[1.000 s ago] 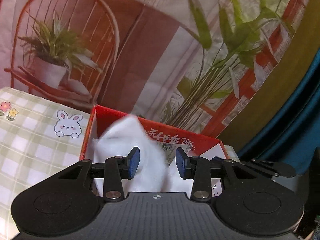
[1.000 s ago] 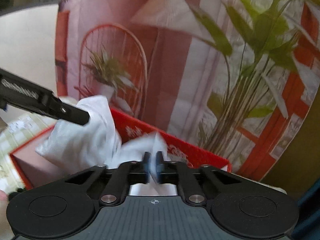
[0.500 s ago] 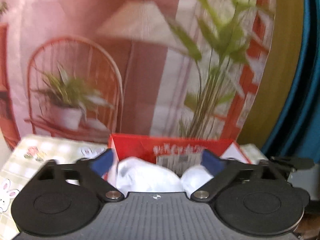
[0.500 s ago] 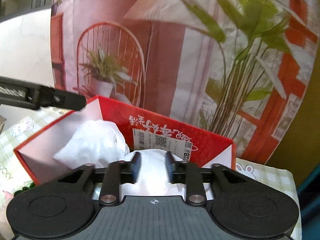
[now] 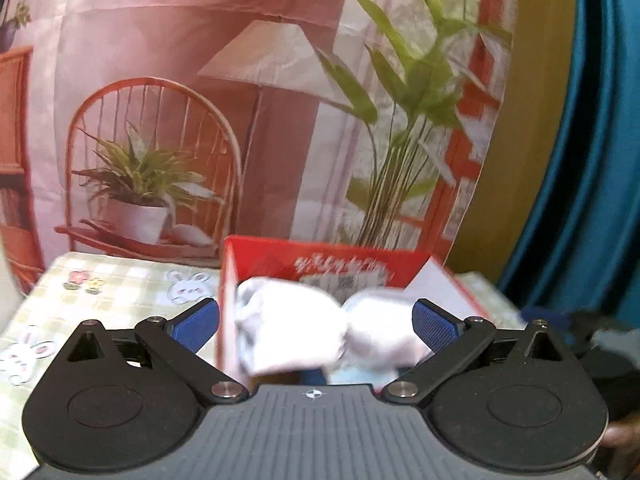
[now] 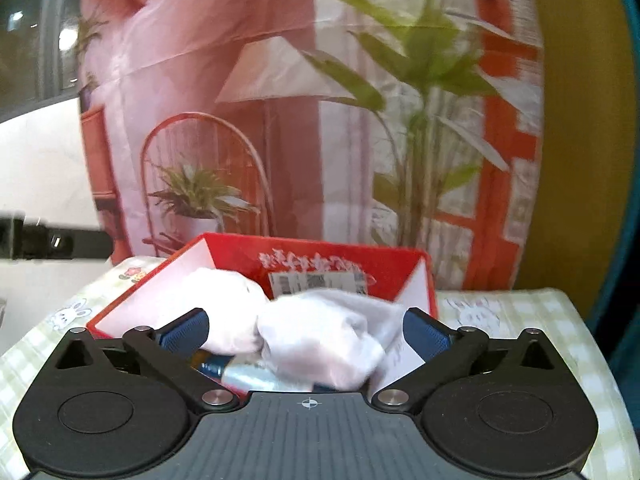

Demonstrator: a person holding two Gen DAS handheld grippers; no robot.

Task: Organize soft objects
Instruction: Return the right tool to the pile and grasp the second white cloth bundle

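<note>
A red cardboard box [image 5: 344,260] with white inner walls stands on the checked tablecloth. In it lies bunched white cloth [image 5: 288,328], in two lumps. My left gripper [image 5: 316,318] hangs just before the box, open wide, its blue pads clear of the cloth. The right wrist view shows the same box [image 6: 400,268] and white cloth [image 6: 320,336]. My right gripper [image 6: 304,326] has its jaws opening wide. The cloth shows between its fingers, but no pad touches it.
A green checked tablecloth [image 5: 120,280] with rabbit and flower stickers covers the table. A printed backdrop [image 5: 280,100] of a chair, lamp and plants hangs behind, with a blue curtain [image 5: 592,160] at right. Something blue and pale [image 6: 240,368] lies under the cloth in the box.
Both grippers have opened and let go of the white cloth, which now lies in the red box. Both have drawn back from the box.
</note>
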